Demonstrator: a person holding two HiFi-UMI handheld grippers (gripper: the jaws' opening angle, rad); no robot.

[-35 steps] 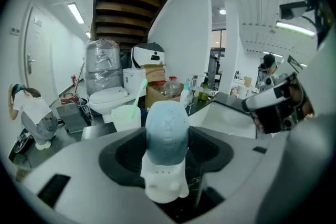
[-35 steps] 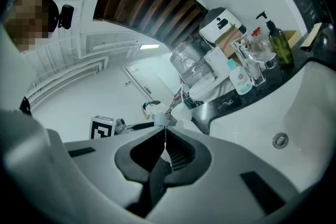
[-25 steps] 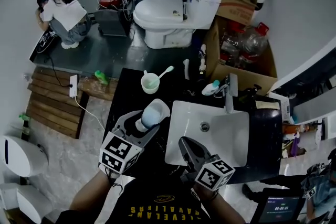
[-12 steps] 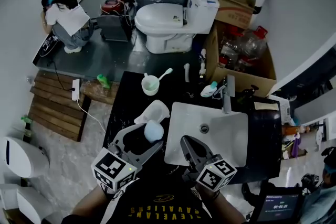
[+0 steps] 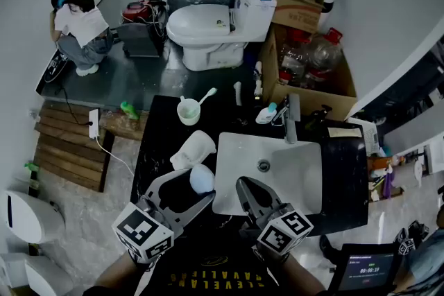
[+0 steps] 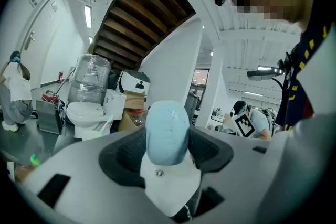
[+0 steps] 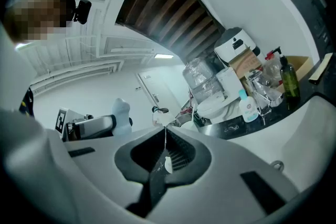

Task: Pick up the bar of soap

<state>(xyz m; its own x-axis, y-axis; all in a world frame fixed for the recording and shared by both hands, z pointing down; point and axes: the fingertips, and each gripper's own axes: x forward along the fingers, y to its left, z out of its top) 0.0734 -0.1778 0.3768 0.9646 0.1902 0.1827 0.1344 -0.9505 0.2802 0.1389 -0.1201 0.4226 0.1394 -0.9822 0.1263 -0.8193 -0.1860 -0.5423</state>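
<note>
1. My left gripper (image 5: 196,185) has its jaws pinching the pale blue oval bar of soap (image 5: 202,178). In the left gripper view the soap (image 6: 167,131) stands on end between the dark ribbed pads (image 6: 128,152), which press against both its sides.
2. In the head view the soap hangs over the front part of the black countertop (image 5: 156,123). It is just left of the near left corner of the white rectangular sink basin (image 5: 305,152).
3. A white rounded container (image 5: 191,148) lies tilted on the counter just behind the soap. I cannot tell whether the two touch.
4. My right gripper (image 5: 245,186) hovers over the front rim of the basin with its jaws pressed together. The right gripper view shows the two pads (image 7: 176,157) meeting along a thin line with nothing between them.
5. In that same view the left gripper (image 7: 119,113) shows off to the left with the soap (image 7: 121,111) at its tip.
6. Farther back on the counter a pale green cup (image 5: 187,111) stands with a white utensil in it. A chrome tap (image 5: 291,119) stands at the back edge of the basin.
7. Beyond the counter I see a white toilet (image 5: 202,29) and an open cardboard box (image 5: 276,73) holding plastic bottles. A person (image 5: 75,30) crouches on the floor at the far left.
</note>
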